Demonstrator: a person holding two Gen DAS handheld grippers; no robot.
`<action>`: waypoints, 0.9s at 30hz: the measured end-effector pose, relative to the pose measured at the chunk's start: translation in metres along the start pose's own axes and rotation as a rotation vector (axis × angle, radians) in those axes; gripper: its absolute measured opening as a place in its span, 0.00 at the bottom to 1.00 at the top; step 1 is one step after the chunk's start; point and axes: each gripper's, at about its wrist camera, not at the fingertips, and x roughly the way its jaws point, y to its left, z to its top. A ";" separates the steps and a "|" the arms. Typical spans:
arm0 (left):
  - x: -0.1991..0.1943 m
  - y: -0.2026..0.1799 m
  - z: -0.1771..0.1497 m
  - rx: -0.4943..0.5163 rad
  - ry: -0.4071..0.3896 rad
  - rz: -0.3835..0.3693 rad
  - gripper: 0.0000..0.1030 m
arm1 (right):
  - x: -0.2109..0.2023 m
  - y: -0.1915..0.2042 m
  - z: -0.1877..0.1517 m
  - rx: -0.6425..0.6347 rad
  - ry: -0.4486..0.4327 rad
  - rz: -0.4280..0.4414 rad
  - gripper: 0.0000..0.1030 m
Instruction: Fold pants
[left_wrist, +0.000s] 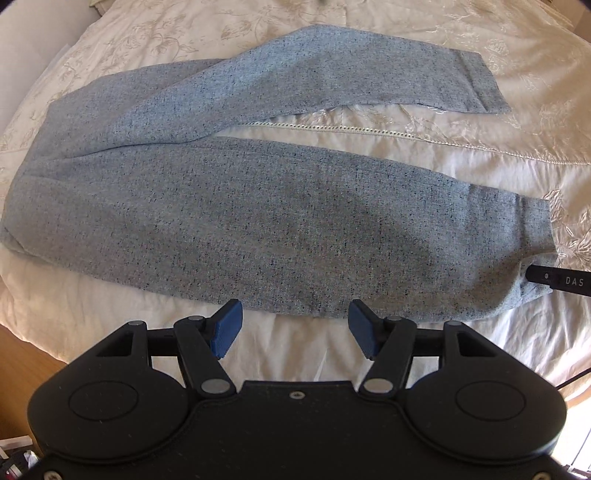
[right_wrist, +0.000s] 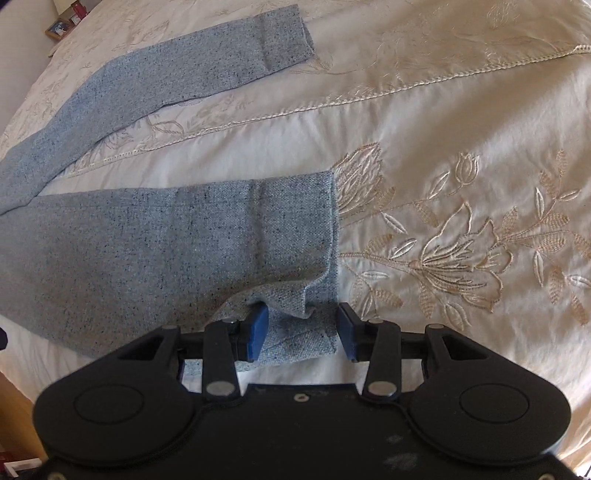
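pants (left_wrist: 236, 206) flat on bed (left_wrist: 443, 155), legs splayed in a V, near leg toward me | left claw (left_wrist: 294, 328) released, just short of near leg edge | right claw (right_wrist: 301, 334) spread around near cuff (right_wrist: 295, 229), not clenched | my read: light, limp, non-slip weave; pinch cuff hem

Your left tongs (left_wrist: 295, 326) stand spread just short of the near edge of the pants (left_wrist: 258, 229), with only bare bedspread (left_wrist: 295, 354) between them. Between the two legs a wedge of bedspread lies bare, widening toward the cuffs. Your right tongs (right_wrist: 301, 334) straddle the near cuff's bunched corner; beyond that cuff, embroidered bedspread (right_wrist: 461, 240) spreads unobstructed.
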 end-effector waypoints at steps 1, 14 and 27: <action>0.001 0.001 -0.001 -0.007 0.002 0.002 0.63 | -0.003 0.000 0.001 -0.007 0.002 0.008 0.23; 0.015 -0.008 -0.004 0.043 0.014 -0.006 0.63 | -0.042 -0.041 -0.036 0.136 0.025 -0.113 0.09; 0.065 -0.049 0.000 0.168 -0.007 -0.089 0.63 | -0.009 0.048 -0.032 -0.087 -0.005 -0.089 0.14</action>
